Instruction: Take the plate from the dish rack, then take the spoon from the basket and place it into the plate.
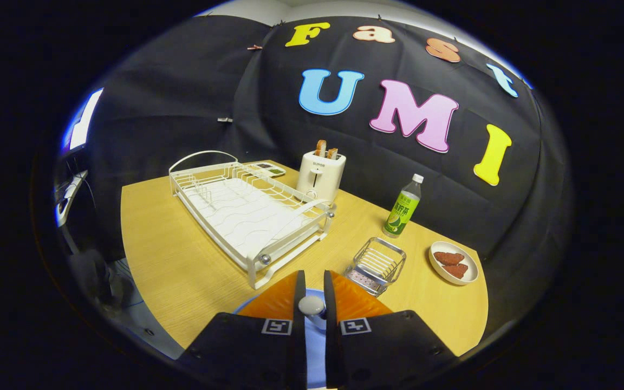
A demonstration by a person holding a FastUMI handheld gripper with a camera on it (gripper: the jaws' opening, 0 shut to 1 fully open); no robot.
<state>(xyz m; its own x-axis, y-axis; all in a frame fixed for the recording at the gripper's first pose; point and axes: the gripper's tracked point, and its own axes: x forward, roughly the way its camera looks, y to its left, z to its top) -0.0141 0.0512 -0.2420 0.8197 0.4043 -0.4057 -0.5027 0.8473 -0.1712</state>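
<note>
Pale metal, rounded and shiny, sits between my tongs (312,292): it looks like the end of the spoon (311,305), and both fingers seem drawn in narrow against it, so I judge they are clamped on it. I expect it to be light, stiff and slippery, apt to pivot in a pinch, so a hold on the handle near mid-length seems safest. Its long axis appears to run down and away from the camera, though I cannot see its far end. Beneath the fingers a blue plate (247,307) rests on the wooden bench (171,260); ceramic, I'd guess, so fragile. The white dish rack (247,216) stands beyond, the wire basket (377,264) just ahead to the right.
</note>
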